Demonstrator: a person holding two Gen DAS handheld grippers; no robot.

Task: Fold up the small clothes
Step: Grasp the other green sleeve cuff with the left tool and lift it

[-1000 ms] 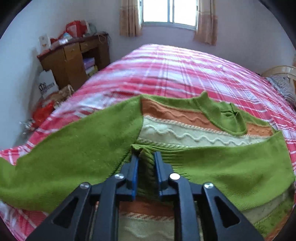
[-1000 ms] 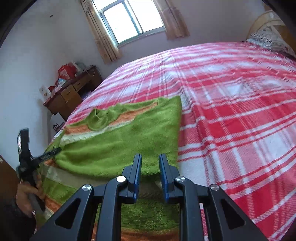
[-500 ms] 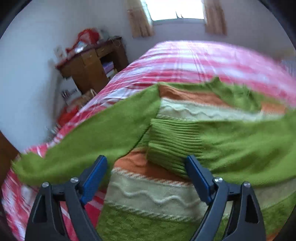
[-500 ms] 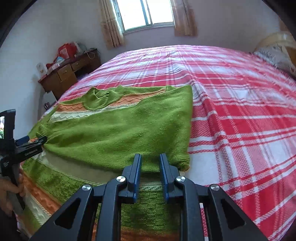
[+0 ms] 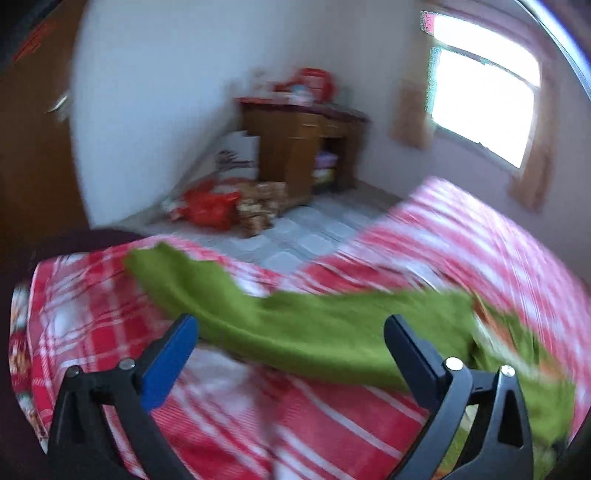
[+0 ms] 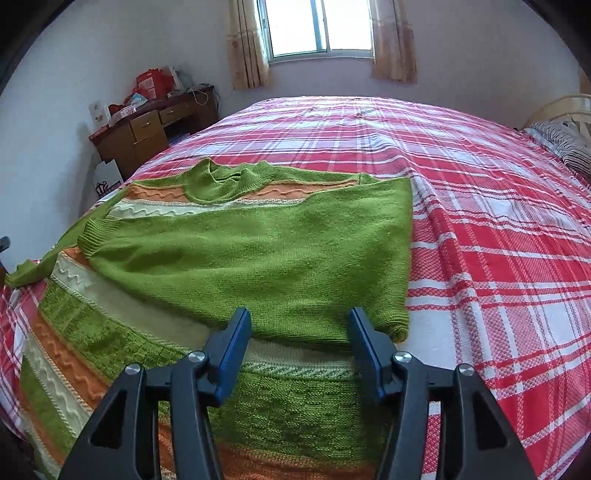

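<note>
A bedroom with pale walls holds a wide bed under a red-and-white plaid bedspread (image 6: 498, 229), a curtained window (image 6: 319, 27) at the far wall and a brown wooden desk (image 6: 147, 129) cluttered with red packages in the left corner.

On the bedspread lies a green knitted sweater with orange and cream wavy stripes (image 6: 258, 251). It lies flat, its collar towards the window, and its right sleeve is folded across the chest so that the ribbed cuff lies near the left edge of the body. The other sleeve (image 5: 295, 332) stretches out flat towards the left edge of the bed.

The left view is blurred. The left tongs (image 5: 291, 347) point low over that outstretched sleeve, towards the desk corner; their blue-padded jaws stand wide apart, grasping nothing, with the sleeve lying across the gap beyond them.

The right tongs (image 6: 299, 332) are level above the sweater's lower half, aimed at the window. Their jaws are released, parted and empty, tips just over the folded sleeve's near edge.
</note>
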